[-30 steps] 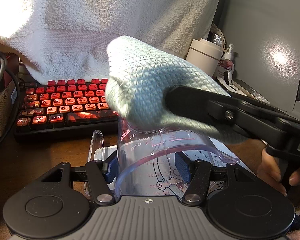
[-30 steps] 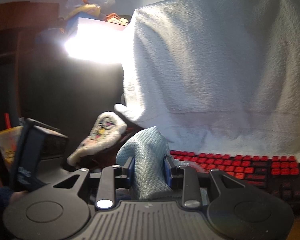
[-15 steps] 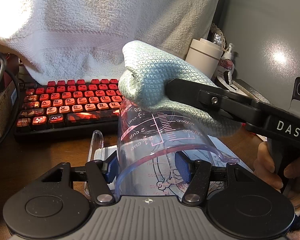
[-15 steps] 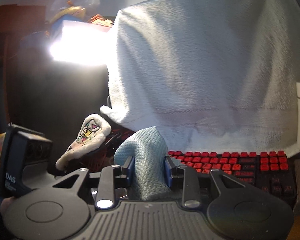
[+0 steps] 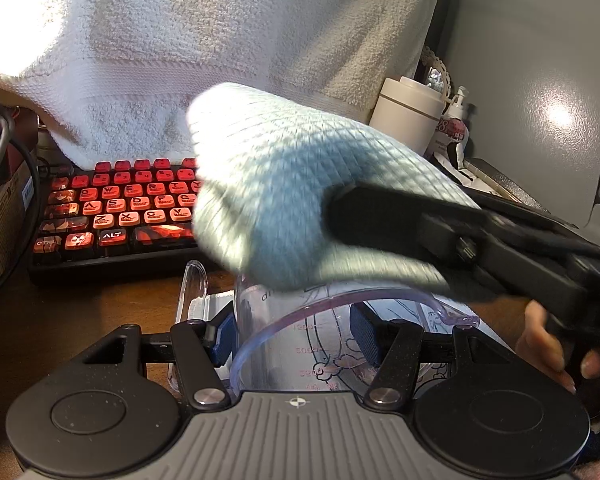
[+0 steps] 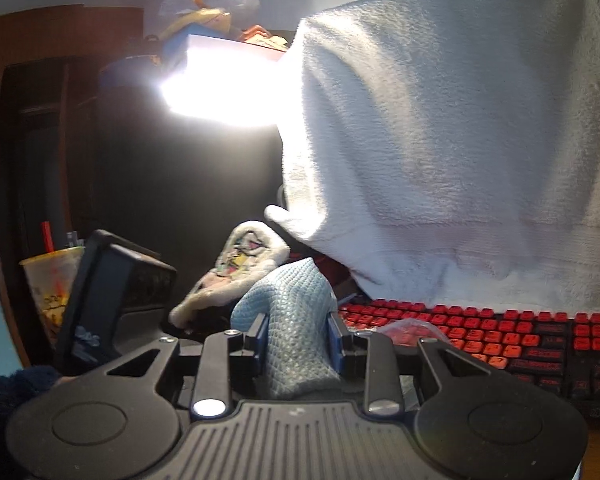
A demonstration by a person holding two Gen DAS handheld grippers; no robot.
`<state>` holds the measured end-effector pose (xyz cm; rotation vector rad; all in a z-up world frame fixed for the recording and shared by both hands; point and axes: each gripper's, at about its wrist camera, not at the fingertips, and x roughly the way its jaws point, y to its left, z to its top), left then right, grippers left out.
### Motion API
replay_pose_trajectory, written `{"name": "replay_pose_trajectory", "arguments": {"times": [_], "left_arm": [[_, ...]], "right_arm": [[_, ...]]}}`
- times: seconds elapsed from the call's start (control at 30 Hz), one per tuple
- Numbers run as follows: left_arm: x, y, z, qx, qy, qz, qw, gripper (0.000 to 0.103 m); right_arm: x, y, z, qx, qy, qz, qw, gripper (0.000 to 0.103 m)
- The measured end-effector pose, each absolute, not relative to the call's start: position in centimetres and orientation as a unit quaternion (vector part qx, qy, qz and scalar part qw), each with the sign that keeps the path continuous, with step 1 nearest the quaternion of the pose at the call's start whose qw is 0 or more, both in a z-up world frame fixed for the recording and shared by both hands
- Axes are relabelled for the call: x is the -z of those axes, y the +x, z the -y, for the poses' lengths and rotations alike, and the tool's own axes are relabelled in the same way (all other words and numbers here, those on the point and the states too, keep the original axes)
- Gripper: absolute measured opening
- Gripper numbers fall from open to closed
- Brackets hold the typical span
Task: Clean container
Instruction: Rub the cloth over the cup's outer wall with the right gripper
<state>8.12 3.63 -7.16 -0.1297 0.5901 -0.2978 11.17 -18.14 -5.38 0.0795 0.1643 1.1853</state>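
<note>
Pale-blue cloth (image 5: 284, 200) over clear cup's (image 5: 300, 336) rim, keyboard (image 5: 116, 216) just beyond.

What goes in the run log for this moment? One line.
left gripper: shut on measuring cup | right gripper: shut on blue cloth | cloth: over cup rim

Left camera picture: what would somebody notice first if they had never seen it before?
Probably the blurry blue cloth in the middle, pinched in the right gripper and hanging over the mouth of the clear measuring cup, which the left gripper clamps by its sides. Next, the glowing red keyboard on the left behind the cup. Above it hangs a big white towel that fills the top of the picture.
</note>
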Motion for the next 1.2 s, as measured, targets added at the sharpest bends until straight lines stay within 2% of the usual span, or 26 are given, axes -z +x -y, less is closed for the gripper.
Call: {"name": "replay_pose_trajectory", "arguments": {"times": [0.33, 0.67, 0.97, 1.2], "left_arm": [[7.2, 8.1, -3.8, 0.147, -0.065, -0.290, 0.944, 0.059], [7.1, 8.2, -3.5, 0.146, -0.065, -0.290, 0.944, 0.058], [7.1, 8.1, -3.5, 0.146, -0.063, -0.289, 0.944, 0.059], [7.0, 8.0, -3.6, 0.146, -0.065, -0.290, 0.944, 0.059]], "right_arm": [[5.7, 13.1, 19.2, -0.505, 0.069, -0.096, 0.855, 0.029], [5.4, 11.1, 18.2, -0.582, 0.049, -0.082, 0.807, 0.029], [5.4, 12.6, 18.8, -0.512, 0.061, -0.092, 0.852, 0.027], [5.5, 12.8, 19.1, -0.516, 0.072, -0.097, 0.848, 0.029]]}}
